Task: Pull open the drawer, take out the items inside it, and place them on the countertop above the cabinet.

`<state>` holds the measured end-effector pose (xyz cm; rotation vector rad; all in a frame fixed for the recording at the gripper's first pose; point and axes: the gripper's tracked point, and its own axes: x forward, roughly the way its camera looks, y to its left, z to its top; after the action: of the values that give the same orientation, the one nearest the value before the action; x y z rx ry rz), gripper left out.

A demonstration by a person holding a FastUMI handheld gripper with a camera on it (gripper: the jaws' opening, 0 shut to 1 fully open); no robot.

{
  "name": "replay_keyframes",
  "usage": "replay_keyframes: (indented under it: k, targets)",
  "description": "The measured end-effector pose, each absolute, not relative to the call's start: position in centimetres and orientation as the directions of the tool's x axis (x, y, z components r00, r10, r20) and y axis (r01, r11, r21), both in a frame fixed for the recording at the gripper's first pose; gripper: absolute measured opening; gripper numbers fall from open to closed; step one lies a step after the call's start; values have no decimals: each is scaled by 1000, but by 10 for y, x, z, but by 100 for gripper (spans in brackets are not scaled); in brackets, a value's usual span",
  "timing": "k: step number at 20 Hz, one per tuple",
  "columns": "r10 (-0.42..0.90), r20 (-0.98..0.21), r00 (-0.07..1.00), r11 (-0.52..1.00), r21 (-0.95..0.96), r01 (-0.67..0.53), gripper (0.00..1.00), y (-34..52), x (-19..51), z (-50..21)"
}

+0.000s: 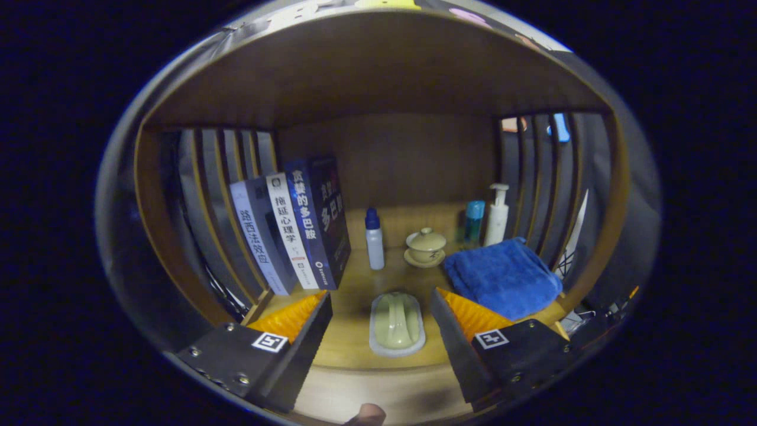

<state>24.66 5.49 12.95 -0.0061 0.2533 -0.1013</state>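
My gripper point(380, 296) is open, its fingers spread wide over the front of the wooden countertop point(355, 343). A pale green oblong item on a white base point(397, 324) lies flat on the countertop between the two fingers, touched by neither. Below the countertop's front edge a paler wooden surface point(384, 393) shows, with a small rounded brown thing point(366, 415) poking up at its near side. I cannot tell whether that surface belongs to the drawer.
Three books point(295, 231) lean against the slatted left wall. Farther back stand a small white bottle with a blue cap point(374, 239), a lidded teacup on a saucer point(425, 246), a teal bottle point(474, 220) and a white pump bottle point(497, 214). A folded blue towel point(502, 275) lies right of the fingers.
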Motion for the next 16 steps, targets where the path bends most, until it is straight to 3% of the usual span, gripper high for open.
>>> replay_keyframes:
  k: [16]
  targets:
    - [-118,-95,988,992,-55,113,99,32,52,104]
